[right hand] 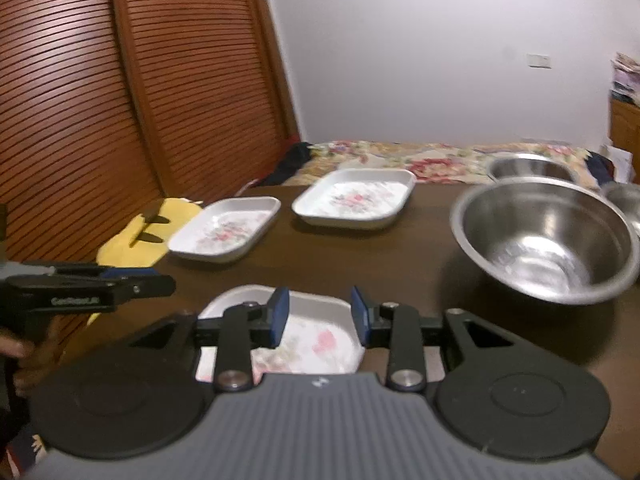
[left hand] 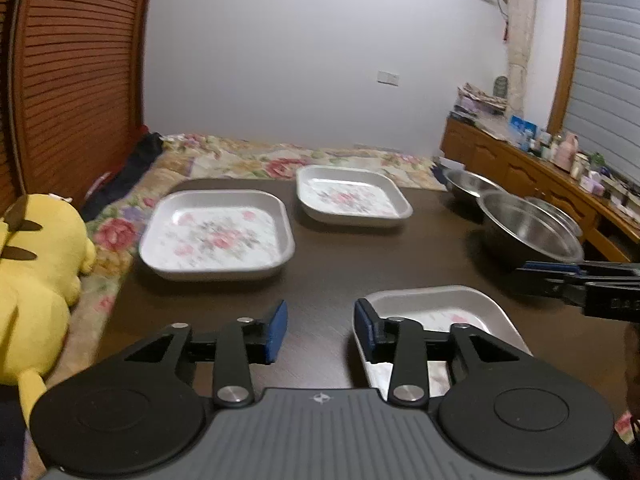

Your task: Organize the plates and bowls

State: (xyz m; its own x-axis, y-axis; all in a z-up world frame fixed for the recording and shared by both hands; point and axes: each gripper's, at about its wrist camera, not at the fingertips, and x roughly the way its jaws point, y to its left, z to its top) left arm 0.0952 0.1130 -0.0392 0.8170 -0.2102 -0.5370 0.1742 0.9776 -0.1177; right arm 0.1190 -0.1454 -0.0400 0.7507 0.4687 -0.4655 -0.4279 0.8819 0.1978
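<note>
Three white square plates with pink flower prints lie on the dark brown table (left hand: 328, 268): one at the far left (left hand: 216, 236), one at the far middle (left hand: 352, 196), one near me (left hand: 444, 312). My left gripper (left hand: 321, 330) is open over bare table, just left of the near plate. Over that near plate (right hand: 316, 340) my right gripper (right hand: 320, 316) is open, holding nothing. A large steel bowl (right hand: 548, 240) stands to its right, with a second steel bowl (right hand: 528, 168) behind it and a smaller one (right hand: 624, 200) at the edge.
A yellow plush toy (left hand: 36, 280) lies off the table's left edge. A bed with a floral quilt (left hand: 248, 156) runs behind the table. Brown louvred doors (right hand: 100, 100) stand at the left, and a cluttered wooden sideboard (left hand: 540, 168) lines the right wall.
</note>
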